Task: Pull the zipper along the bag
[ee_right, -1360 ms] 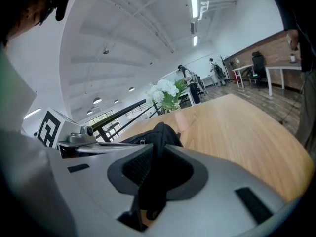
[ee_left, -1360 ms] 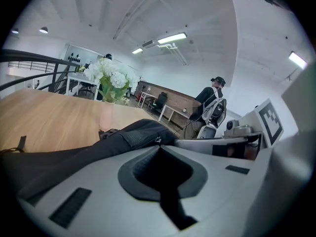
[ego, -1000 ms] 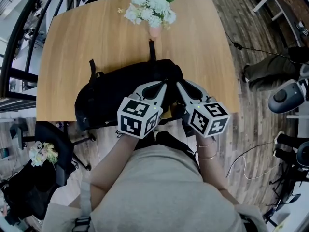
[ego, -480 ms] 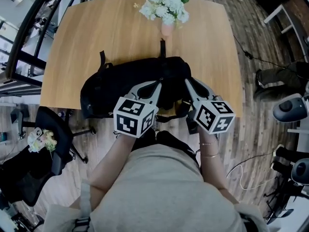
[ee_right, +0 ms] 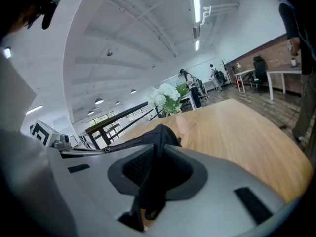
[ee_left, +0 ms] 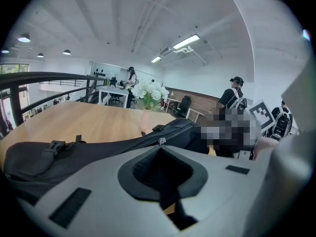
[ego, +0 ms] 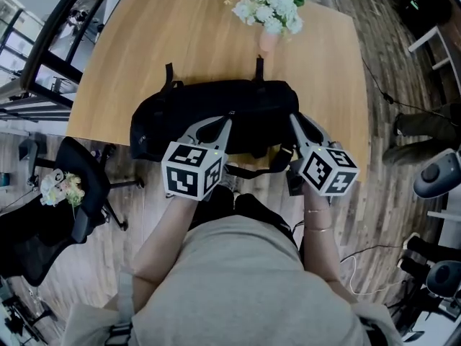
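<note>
A black bag (ego: 194,110) lies lengthwise on the wooden table (ego: 144,42), close to the near edge. My left gripper (ego: 230,115) rests on the bag's top near its middle, jaws shut on the small metal zipper pull (ee_left: 161,141), with the zipper line running off toward the far end. To its right, my right gripper (ego: 292,118) is shut on a fold of black fabric (ee_right: 159,132) at the bag's right end. In the right gripper view the fabric hangs down through the jaws.
A vase of white flowers (ego: 271,9) stands at the table's far edge, just behind the bag. A black office chair (ego: 79,200) sits at the left on the floor. A black railing (ee_left: 44,78) runs along the table's left side. People stand in the background (ee_left: 232,98).
My left gripper has slid leftward along the bag's top, away from the right gripper, so the gap between the two has widened. The right gripper has kept its hold in place.
</note>
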Available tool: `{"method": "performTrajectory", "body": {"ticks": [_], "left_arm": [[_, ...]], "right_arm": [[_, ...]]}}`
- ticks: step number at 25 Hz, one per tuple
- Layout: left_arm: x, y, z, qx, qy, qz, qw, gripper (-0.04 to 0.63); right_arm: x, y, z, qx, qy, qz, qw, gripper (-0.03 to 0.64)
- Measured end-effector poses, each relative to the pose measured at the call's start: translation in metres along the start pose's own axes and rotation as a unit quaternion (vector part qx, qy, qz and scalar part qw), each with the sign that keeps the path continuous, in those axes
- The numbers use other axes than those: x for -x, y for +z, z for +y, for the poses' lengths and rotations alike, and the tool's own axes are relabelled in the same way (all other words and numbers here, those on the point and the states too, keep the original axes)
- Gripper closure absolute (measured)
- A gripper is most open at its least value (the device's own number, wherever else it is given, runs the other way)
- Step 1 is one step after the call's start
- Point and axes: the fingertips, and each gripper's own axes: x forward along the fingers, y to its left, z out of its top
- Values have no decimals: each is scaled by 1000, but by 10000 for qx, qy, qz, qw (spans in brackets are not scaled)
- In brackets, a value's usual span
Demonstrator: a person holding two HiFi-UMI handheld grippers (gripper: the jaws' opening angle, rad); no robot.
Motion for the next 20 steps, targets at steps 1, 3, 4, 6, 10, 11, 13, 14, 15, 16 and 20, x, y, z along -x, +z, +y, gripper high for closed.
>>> {"method": "performTrajectory", "body": {"ticks": [1, 3, 4, 6, 10, 11, 13, 14, 15, 16, 20], "left_arm": [[3, -1, 5, 35, 56, -15, 10000, 577], [7, -1, 12, 79, 142, -40, 9999, 576], [9, -1, 15, 84, 179, -52, 9998, 576], [13, -1, 19, 103, 244, -81, 9996, 576], [21, 0, 28, 167, 365, -143, 9991, 575], [22, 0, 30, 176, 389, -158, 9990, 575], [26, -2, 33, 200, 446, -177, 9987, 575], [28, -3, 36, 219, 484, -186, 9984, 575], [30, -4, 38, 244, 514, -195, 9982, 575], [32, -5, 39, 264, 527, -200, 9981, 575], [36, -5, 37, 162, 577, -190, 9980, 576]], "right_arm": [[0, 0, 0, 3, 0, 2, 10000, 541], [-1, 0, 0, 24, 0, 12, 10000, 541], [-1, 0, 0, 44, -5, 18, 10000, 541], [0, 0, 0, 74, -19, 26, 10000, 541], [-1, 1, 0, 105, -55, 17, 9999, 540], [-1, 1, -1, 112, -66, 14, 9999, 540], [-1, 0, -1, 122, -92, 16, 9999, 540], [0, -1, -1, 124, -103, 20, 9999, 540], [0, -2, -1, 124, -110, 25, 9999, 540], [0, -2, -1, 129, -112, 26, 9998, 540], [1, 0, 3, 420, -126, 8, 9990, 533]]}}
